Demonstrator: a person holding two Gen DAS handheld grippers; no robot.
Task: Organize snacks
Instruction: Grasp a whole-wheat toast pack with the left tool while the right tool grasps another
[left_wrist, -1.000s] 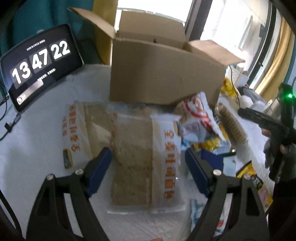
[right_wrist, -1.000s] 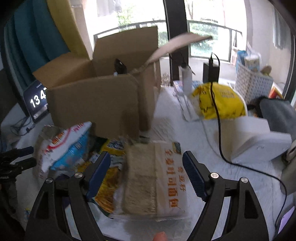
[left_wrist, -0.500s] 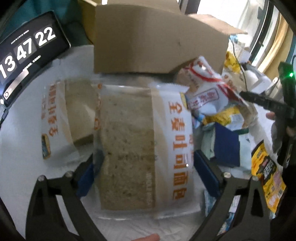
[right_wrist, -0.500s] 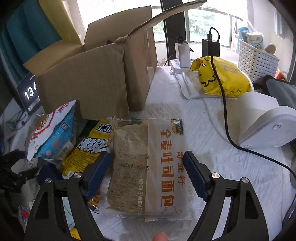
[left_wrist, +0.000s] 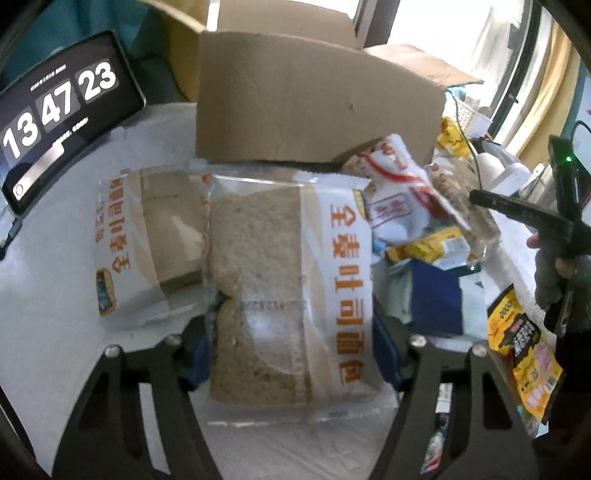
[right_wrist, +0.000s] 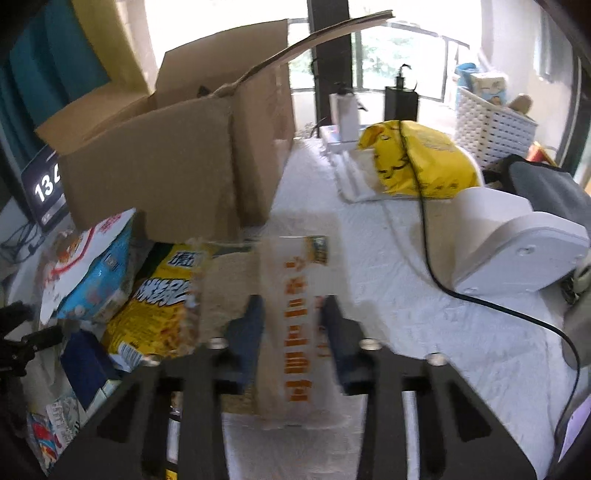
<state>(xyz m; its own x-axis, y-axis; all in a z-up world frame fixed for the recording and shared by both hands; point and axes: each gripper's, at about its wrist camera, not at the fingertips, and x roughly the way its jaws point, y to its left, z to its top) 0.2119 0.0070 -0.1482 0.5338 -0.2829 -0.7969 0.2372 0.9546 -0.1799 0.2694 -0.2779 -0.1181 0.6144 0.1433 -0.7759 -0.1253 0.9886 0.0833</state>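
Both grippers have closed in since a second ago: our right gripper (right_wrist: 291, 325) pinches, it seems, a blurred bread pack (right_wrist: 295, 332); our left gripper (left_wrist: 291, 354) is closing around another bread pack (left_wrist: 280, 295). Next we lift both into the cardboard box (left_wrist: 314, 110).

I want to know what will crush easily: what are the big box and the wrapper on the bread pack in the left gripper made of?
The box looks like plain brown corrugated cardboard, matte, with creased flaps. The bread pack seems wrapped in thin glossy plastic film: one side is clear, showing the slices, the other printed white and orange.
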